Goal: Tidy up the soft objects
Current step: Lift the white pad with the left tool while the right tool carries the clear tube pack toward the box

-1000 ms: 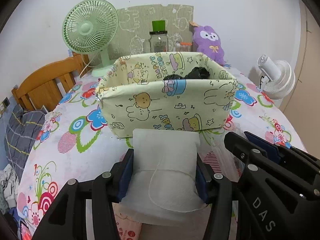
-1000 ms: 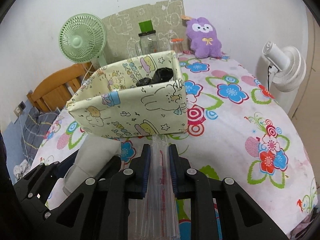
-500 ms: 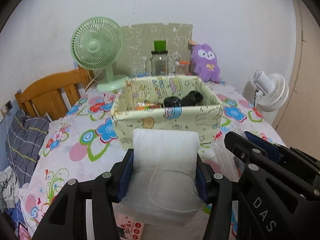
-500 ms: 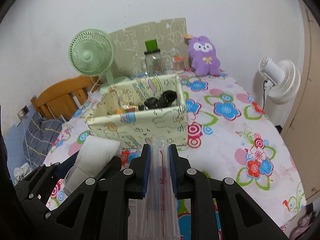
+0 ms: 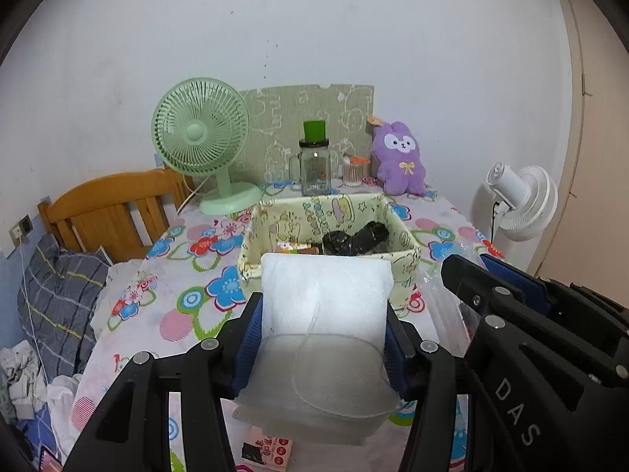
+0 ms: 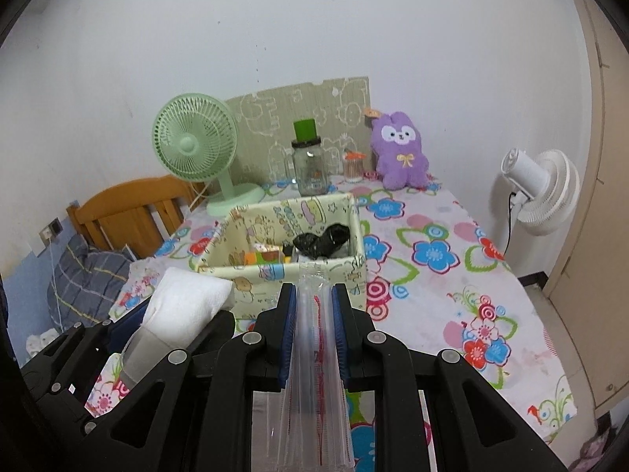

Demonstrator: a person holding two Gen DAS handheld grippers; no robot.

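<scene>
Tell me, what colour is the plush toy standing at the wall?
Purple plush bunny with a white face and yellow bow; clearest in the right wrist view.

a plain white wall [image 5: 314,31] is seen behind a table covered by a flowered cloth [image 6: 444,259], with a patterned beige board [image 6: 306,126] leaned upright against the wall at the table's far edge. a green desk fan [image 5: 202,141] is stood on the far left of the table, and a wooden headboard [image 5: 106,212] is seen just beyond that side, with a grey plaid pillow [image 5: 59,299] below it. a white fan [image 6: 544,192] is placed off the right edge beside a beige door [image 6: 605,204], and even, soft light is cast over everything.
</scene>
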